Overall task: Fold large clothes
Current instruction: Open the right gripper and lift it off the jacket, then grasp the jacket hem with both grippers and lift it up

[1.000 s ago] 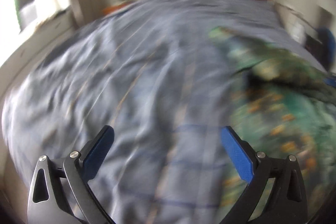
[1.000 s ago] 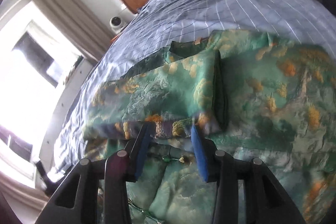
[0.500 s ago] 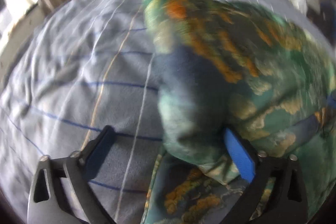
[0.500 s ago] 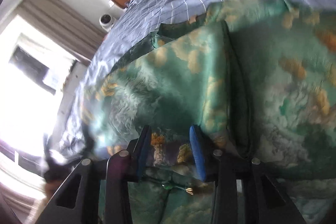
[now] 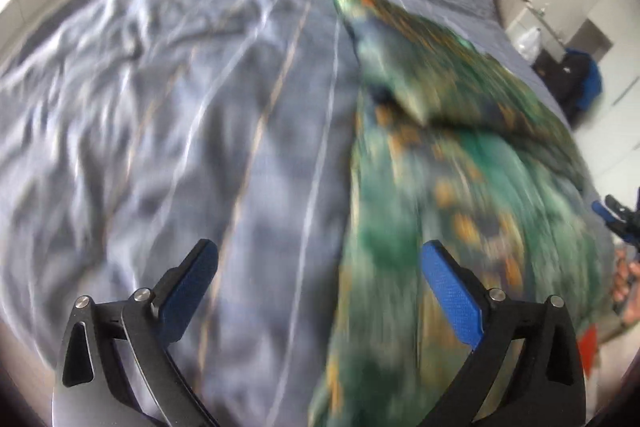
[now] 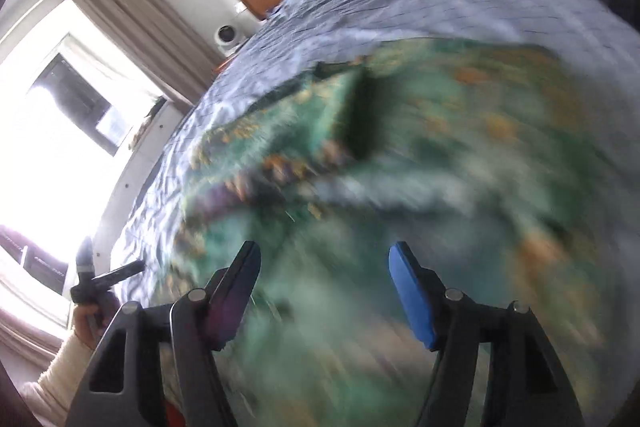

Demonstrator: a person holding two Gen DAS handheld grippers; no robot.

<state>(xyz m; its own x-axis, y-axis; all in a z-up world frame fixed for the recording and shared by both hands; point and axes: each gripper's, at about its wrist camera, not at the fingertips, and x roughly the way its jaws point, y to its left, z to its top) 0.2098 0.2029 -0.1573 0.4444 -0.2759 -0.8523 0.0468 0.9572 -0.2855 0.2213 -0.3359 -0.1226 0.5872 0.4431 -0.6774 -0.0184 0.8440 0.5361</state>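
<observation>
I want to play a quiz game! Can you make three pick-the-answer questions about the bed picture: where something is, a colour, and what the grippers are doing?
1. In the left wrist view, the garment lies on the bed's
A left part
B right part
C headboard

2. The bedspread is
A red
B yellow
C grey-blue

3. The left gripper and right gripper are
A open
B shut on cloth
C hidden

Answers: B, green fabric fills the right; C, pale grey-blue with thin stripes; A, fingers stand apart, holding nothing.
</observation>
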